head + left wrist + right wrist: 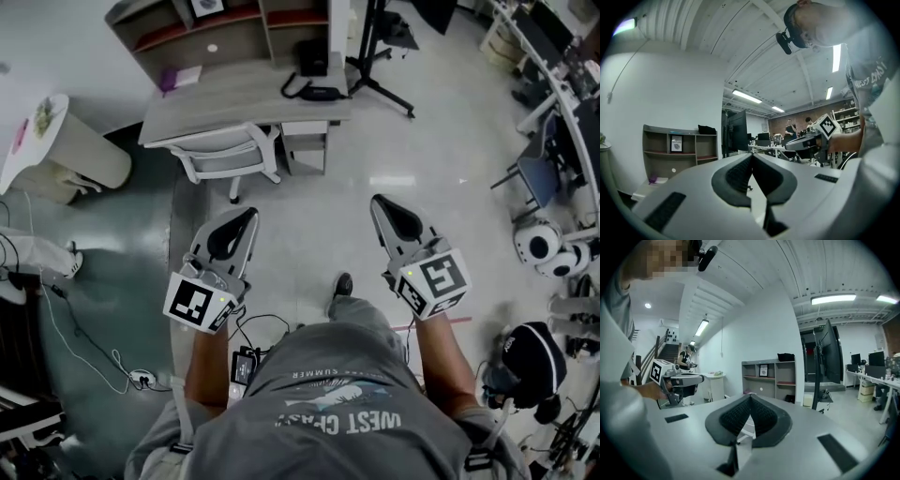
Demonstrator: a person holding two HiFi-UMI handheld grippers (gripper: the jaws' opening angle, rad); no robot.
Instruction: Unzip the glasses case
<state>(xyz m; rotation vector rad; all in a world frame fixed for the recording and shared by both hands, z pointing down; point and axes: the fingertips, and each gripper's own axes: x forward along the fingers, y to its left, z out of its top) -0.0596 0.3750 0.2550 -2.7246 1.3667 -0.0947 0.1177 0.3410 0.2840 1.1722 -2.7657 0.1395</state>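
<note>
Nearest the lens: the standing person's grey shirt. Left gripper: jaws clenched, empty. Well ahead, a white chair fronts the desk. A dark object lying crosswise on the desk may be the glasses case, though this is unconfirmed. It is about equally far from both grippers. Right gripper: jaws closed, empty.

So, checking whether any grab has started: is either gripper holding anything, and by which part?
Nothing is held. The left gripper and the right gripper both have their jaws closed together, with nothing between them.
</note>
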